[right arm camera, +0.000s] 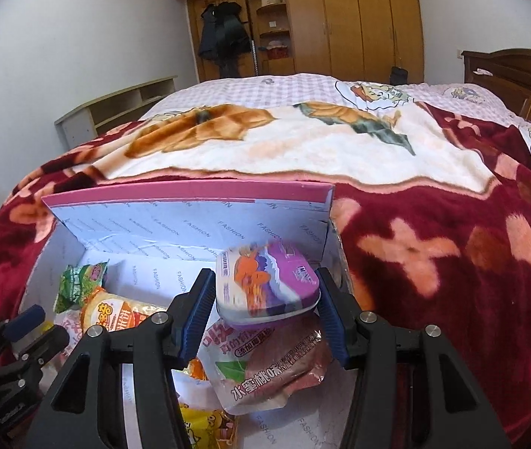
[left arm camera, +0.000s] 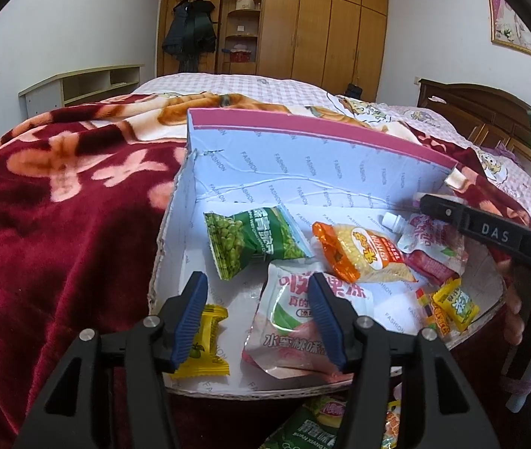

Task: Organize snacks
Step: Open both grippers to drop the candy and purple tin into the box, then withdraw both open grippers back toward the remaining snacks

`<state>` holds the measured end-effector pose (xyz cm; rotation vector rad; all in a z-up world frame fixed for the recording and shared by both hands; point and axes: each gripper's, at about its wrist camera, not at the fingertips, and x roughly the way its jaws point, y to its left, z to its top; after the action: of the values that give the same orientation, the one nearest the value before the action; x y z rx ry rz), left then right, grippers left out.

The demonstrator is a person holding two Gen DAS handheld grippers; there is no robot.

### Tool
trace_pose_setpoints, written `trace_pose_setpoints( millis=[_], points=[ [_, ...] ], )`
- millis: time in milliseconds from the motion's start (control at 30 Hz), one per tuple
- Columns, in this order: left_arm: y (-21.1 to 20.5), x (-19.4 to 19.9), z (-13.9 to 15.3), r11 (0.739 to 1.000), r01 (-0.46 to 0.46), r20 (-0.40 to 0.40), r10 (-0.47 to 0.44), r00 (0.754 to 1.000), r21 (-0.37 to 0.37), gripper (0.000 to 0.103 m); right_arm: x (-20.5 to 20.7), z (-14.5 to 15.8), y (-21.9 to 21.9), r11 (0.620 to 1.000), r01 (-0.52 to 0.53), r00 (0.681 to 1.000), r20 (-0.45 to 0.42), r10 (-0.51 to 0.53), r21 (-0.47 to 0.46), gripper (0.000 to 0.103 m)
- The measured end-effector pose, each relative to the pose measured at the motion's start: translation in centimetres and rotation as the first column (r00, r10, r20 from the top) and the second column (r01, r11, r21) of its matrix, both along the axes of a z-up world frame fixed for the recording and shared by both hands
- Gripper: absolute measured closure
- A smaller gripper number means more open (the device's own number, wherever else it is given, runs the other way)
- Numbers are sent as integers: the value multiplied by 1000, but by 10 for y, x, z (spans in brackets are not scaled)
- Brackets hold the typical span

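Crimson plush blanket (right arm camera: pixel 452 262) over the bed, carrying an open cardboard box (left arm camera: pixel 303 172) with a pink-edged lid standing at 12 o'clock. Inside the box: green pea packet (left arm camera: pixel 250 239) at 10 o'clock, orange corn-snack packet (left arm camera: pixel 366 258) near centre, red spouted pouch (left arm camera: pixel 433 250) at 2 o'clock, small yellow sweets (left arm camera: pixel 452 307) at 4 o'clock, yellow candy (left arm camera: pixel 209 340) at 7 o'clock, pink peach-jelly bag (left arm camera: pixel 303 321) at 6 o'clock. Left tool (left arm camera: pixel 261 321) over the near rim, blue pads apart, empty, right pad overlapping the jelly bag, contact not clear. Right tool (right arm camera: pixel 265 310) clamped on a purple-and-white tub (right arm camera: pixel 265 284), held above the jelly bag at the box's 3 o'clock side. More packets (left arm camera: pixel 314 426) on the blanket below the near rim.
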<state>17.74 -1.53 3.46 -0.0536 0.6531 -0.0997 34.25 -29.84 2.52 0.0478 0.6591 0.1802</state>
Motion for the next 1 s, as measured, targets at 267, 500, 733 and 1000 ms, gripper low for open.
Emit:
trace_pose_setpoints(
  millis=[267, 500, 733, 1000],
  points=[
    [-5, 0, 2, 1000, 28, -5, -28, 1000, 2, 29, -12, 4, 3, 1000, -16, 1000, -4, 16, 15, 40],
    [-1, -12, 15, 1000, 17, 39, -17, 999, 7, 23, -35, 13, 8, 998, -47, 999, 1, 47, 30, 37],
    [5, -32, 24, 1000, 3, 43, -3, 999, -6, 16, -66, 15, 10, 998, -64, 996, 56, 63, 29, 37],
    [8, -61, 24, 1000, 21, 36, -21, 999, -1, 16, -106, 12, 12, 996, -81, 991, 107, 77, 36, 37]
  ],
)
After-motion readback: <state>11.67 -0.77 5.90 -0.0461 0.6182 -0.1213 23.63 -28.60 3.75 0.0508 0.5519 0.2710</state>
